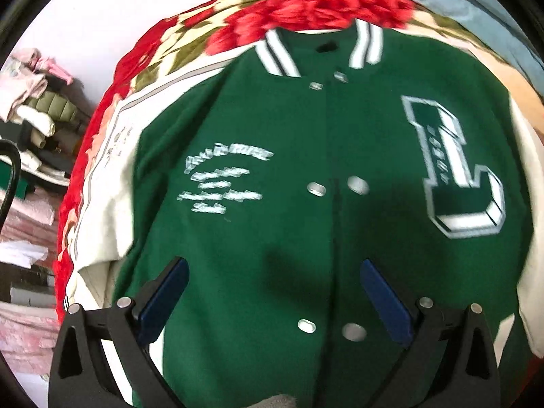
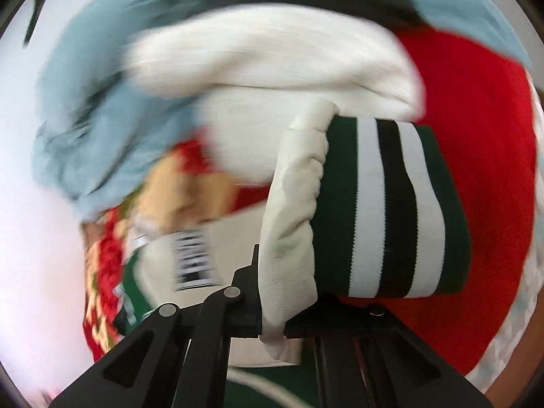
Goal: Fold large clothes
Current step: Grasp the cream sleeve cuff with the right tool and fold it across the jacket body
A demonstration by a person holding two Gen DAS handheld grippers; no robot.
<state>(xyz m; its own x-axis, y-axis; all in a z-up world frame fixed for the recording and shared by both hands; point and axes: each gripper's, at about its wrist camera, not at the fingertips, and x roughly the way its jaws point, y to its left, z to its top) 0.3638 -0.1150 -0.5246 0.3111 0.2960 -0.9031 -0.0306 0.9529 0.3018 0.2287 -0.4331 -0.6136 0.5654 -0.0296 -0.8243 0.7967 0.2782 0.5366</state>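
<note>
The right claw clamps the cream sleeve beside its striped cuff, while the open left claw hovers over the varsity jacket's snap placket, collar far.

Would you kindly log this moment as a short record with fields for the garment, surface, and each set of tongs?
garment: green varsity jacket, cream sleeves, lying front up, snaps closed
surface: red floral blanket
left tongs: open above the jacket's lower front, holding nothing
right tongs: shut on the cream sleeve beside its striped cuff
</note>
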